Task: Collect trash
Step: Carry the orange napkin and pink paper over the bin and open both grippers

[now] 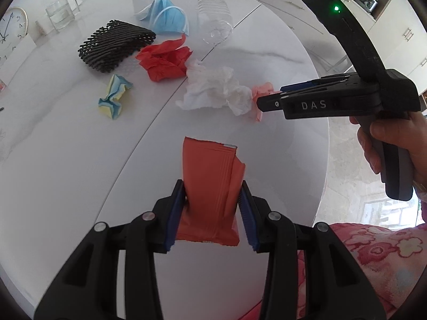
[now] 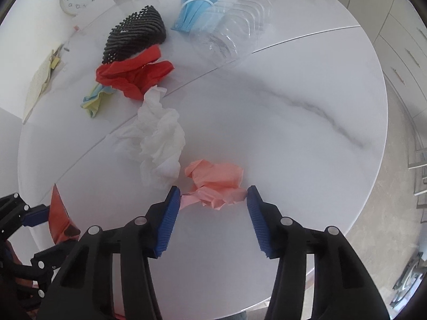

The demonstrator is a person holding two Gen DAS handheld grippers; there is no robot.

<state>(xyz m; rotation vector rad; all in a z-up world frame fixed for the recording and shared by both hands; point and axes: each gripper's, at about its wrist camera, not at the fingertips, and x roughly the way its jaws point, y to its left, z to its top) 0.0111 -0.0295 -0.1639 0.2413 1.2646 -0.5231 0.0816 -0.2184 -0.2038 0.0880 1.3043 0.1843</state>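
My left tongs (image 1: 212, 200): clamped on one orange wrapper (image 1: 210, 186), lifted off worktop (image 1: 80, 146). My right tongs (image 2: 212, 200): pads touching one pink paper wad (image 2: 216, 181) lying on worktop; grip firmness unclear. Beyond: one white tissue (image 2: 160, 138), one red wad (image 2: 133, 77), one black net (image 2: 136, 34), one blue mask (image 2: 194, 8), one clear bottle (image 2: 234, 32), part-hidden yellow-blue wad (image 2: 94, 101).

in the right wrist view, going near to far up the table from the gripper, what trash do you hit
right gripper → pink crumpled paper → white tissue → red crumpled paper → black foam net → blue face mask
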